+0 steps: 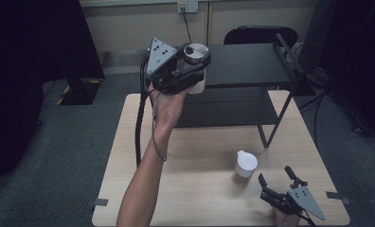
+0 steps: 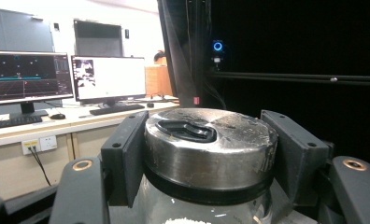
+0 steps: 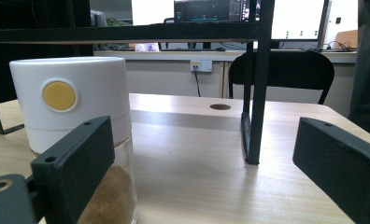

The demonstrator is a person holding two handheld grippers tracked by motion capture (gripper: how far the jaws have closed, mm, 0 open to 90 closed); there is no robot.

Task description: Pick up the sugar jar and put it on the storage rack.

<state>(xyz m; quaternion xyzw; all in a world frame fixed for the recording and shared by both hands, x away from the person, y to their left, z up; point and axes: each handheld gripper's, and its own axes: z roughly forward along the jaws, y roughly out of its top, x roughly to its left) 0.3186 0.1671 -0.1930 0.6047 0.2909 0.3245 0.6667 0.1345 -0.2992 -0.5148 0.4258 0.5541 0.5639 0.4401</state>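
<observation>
My left gripper [image 1: 194,67] is raised well above the table, level with the top of the black rack [image 1: 252,64]. It is shut on a glass jar with a steel lid [image 2: 209,144], its pads [image 2: 127,154] pressing on both sides just under the lid. White grains show inside the glass. Near the table's front right, my right gripper [image 1: 275,175] rests open with nothing between its jaws. Just left of it stands a second jar [image 1: 246,163] with a tall white cap bearing a yellow dot [image 3: 59,95]; brown powder shows in its glass base.
The two-level black rack stands on the far half of the wooden table [image 1: 200,189]; one of its legs [image 3: 253,93] rises ahead of the right gripper. A dark chair [image 1: 260,34] sits behind the table. Desks with monitors [image 2: 108,77] lie farther off.
</observation>
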